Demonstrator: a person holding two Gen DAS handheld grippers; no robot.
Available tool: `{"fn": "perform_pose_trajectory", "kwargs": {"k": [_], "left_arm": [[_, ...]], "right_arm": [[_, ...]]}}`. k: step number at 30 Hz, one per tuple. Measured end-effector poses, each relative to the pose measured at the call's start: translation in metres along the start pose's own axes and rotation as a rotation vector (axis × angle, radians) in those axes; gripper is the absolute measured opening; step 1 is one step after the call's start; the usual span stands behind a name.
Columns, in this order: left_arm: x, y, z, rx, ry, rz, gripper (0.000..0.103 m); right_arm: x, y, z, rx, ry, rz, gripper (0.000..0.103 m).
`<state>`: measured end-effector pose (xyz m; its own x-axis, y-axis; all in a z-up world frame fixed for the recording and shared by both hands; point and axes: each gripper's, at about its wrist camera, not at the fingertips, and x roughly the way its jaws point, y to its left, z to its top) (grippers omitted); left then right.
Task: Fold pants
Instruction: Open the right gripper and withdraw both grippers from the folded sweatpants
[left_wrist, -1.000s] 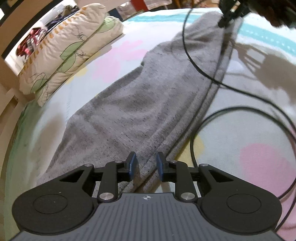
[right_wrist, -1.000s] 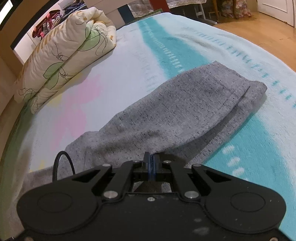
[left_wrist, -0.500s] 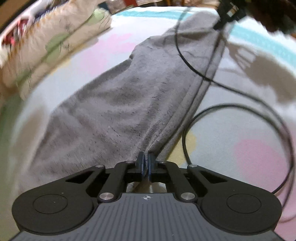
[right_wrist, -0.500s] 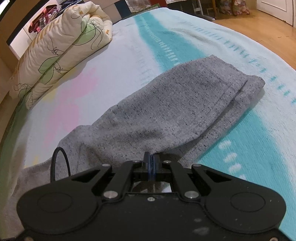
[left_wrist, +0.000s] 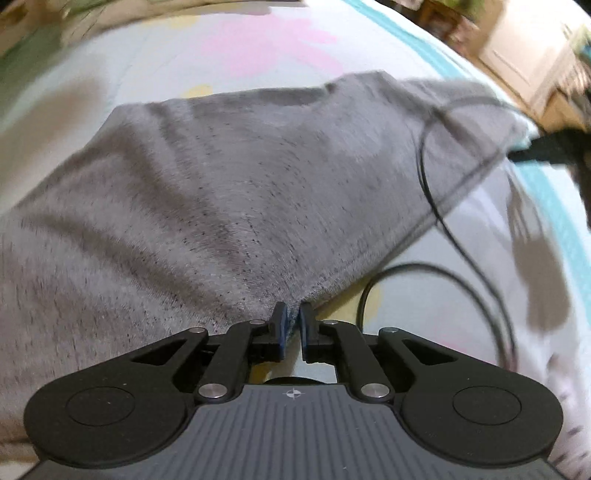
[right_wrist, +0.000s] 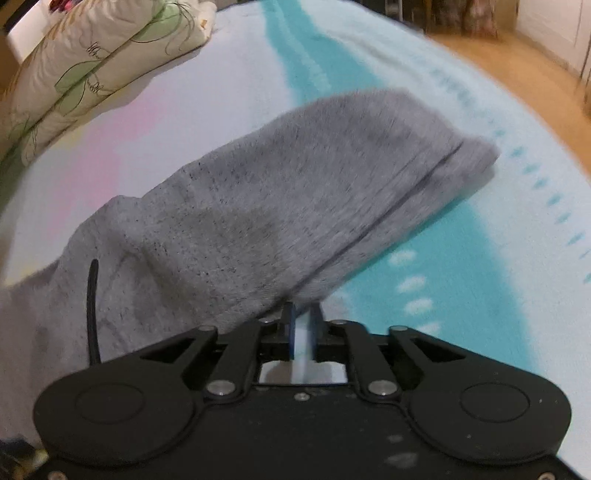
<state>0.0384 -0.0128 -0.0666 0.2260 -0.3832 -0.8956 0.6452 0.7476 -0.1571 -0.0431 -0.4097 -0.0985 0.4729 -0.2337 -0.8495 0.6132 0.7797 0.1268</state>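
Grey speckled pants (left_wrist: 240, 184) lie spread on the bed. At their near edge, my left gripper (left_wrist: 293, 314) has a narrow gap, and its jaws are opening slightly. The cloth is drawn to a point between the pads and is pinched there. In the right wrist view the pants (right_wrist: 295, 192) run away to a hemmed end that looks lifted off the sheet. The jaws of my right gripper (right_wrist: 303, 314) are opening. The sheet shows through their gap, and the cloth edge rests at the fingertips. A blurred dark shape at the pants' far end is the right gripper (left_wrist: 546, 151).
A black cable (left_wrist: 436, 206) loops over the pants and the sheet, and its end shows by the right gripper (right_wrist: 92, 306). A folded floral duvet (right_wrist: 92, 66) lies at the far left of the bed sheet (right_wrist: 461, 277). Wooden floor (right_wrist: 517, 55) lies past the bed's right edge.
The left gripper shut on the pants' edge, then moved and rolled, so its view swung. The right gripper's shut jaws have parted a little. The pants' far end looks raised.
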Motion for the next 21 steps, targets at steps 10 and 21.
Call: {"fn": "perform_pose_trajectory", "kwargs": {"k": [10,21], "left_arm": [[-0.054,-0.025,-0.010,-0.215,0.020,-0.198,0.008],[-0.139,-0.049,0.021,-0.147,0.084,-0.451,0.009]], "right_arm": [[-0.140,-0.026,-0.040,-0.350,-0.253,-0.116,0.022],[-0.300,-0.111,-0.072,-0.326,-0.292,-0.282,0.022]]}}
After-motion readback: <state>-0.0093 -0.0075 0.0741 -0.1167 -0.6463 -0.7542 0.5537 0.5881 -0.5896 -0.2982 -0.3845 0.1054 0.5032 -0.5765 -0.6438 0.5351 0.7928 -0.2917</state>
